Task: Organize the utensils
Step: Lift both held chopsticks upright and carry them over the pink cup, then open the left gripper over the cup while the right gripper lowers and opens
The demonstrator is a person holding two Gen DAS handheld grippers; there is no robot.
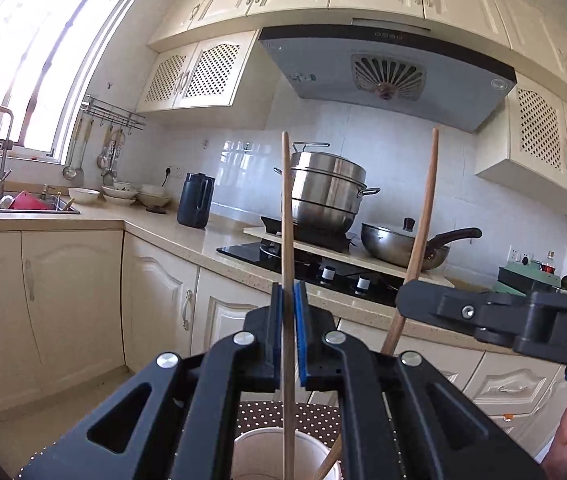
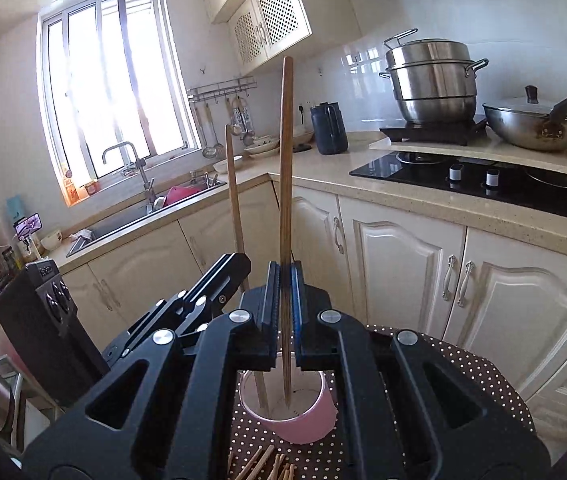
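Over a polka-dot tabletop (image 2: pixel 479 364) in a cream-cabinet kitchen, a person works two black handheld grippers at once, each carrying one wooden chopstick upright above a pink cup (image 2: pixel 303 420). The left gripper (image 1: pixel 288 336) has its blue-padded jaws clamped on a pale, slender chopstick (image 1: pixel 286 208) whose lower tip hangs inside the cup's white mouth. The right gripper (image 2: pixel 286 312) has its jaws pressed together on a darker, brown-stained chopstick (image 2: pixel 286 168), its tapered point also down within the cup's rim. Both sticks stand nearly vertical, close beside each other but apart.

By the look of it, the step in hand is dropping this pair into the cup. The next move calls for lowering each tip toward the bottom, then parting the jaws so the sticks lean on the rim without tipping the light cup.

More loose chopsticks (image 2: pixel 267 468) lie in a heap on the spotted cloth just in front of the cup, so much of the sorting seems left to do. Beyond, a stacked steel steamer pot (image 2: pixel 431 80) and a lidded wok (image 2: pixel 531 124) sit by the glass hob (image 2: pixel 479 184), glossy against white tile.
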